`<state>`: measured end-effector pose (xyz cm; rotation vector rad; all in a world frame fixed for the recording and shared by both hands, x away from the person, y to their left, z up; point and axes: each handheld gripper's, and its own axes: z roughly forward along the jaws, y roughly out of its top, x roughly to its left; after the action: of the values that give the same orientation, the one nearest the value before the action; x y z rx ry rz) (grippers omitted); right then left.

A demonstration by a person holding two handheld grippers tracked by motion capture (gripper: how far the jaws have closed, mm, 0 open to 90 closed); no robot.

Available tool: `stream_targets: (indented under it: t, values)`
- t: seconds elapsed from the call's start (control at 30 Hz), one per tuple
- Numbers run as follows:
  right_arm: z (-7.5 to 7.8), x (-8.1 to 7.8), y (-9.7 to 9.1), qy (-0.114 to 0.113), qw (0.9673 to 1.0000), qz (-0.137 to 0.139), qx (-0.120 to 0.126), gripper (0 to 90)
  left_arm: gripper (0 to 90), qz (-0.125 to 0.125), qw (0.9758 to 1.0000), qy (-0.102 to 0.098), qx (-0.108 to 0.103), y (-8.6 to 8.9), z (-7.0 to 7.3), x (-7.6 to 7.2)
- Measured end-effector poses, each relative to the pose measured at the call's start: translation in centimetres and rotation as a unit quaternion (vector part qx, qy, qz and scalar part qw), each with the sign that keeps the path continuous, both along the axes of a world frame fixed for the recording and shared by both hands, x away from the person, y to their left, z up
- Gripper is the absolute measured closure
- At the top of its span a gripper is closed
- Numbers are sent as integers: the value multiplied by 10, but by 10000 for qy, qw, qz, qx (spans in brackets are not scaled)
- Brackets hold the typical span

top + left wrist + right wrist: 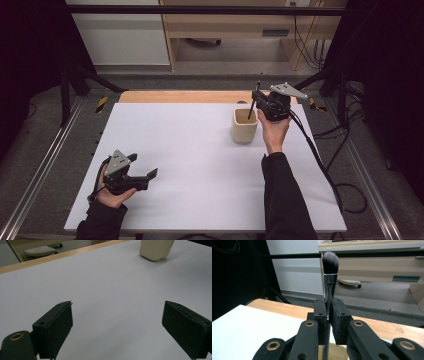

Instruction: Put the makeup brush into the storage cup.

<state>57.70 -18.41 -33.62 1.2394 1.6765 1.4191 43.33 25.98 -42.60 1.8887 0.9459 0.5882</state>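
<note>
A makeup brush (329,272) with a dark bristle head and a silver ferrule stands upright between the jaws of my right gripper (328,312), which is shut on its handle. In the high view the right gripper (260,98) hovers just right of and above a cream cup (244,126), and the brush (253,102) slants down so its lower end sits over the cup's mouth. My left gripper (145,167) rests near the table's front left, open with nothing between its jaws. From the left gripper view (117,322) the cream cup (156,250) stands far off at upper right.
The white table top (190,165) has a wooden strip (175,96) along its far edge. Black cable (320,160) trails from the right gripper across the table's right side. Dark frame bars (200,10) and a wooden cabinet (240,25) lie beyond.
</note>
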Motion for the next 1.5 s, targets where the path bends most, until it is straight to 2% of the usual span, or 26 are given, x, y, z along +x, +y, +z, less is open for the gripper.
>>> stream_targets:
  t: [0.47, 0.87, 1.07, 1.1, 1.3, 1.5]
  values:
    - [-23, 7, -6, 239, 9997, -29, 109, 832, 94, -10, 10000, 7, -1, 0, 0, 0]
    - [-42, 10, 1, 447, 9990, -43, -70, 832, 93, -1, 10000, -41, -5, 0, 0, 0]
    - [-54, 11, 1, 580, 9982, -85, -82, 832, 94, 3, 10000, -42, -10, 1, 0, 0]
    - [-57, 11, 2, 574, 9982, -96, -152, 831, 93, 3, 10000, -44, -10, 1, 0, 0]
    - [-63, 11, 7, 602, 9977, -76, -289, 831, 94, -1, 10000, -42, -2, 1, 0, 0]
    - [-66, 11, 10, 690, 9971, -110, -286, 830, 93, 8, 10000, -50, -17, 1, 1, 0]
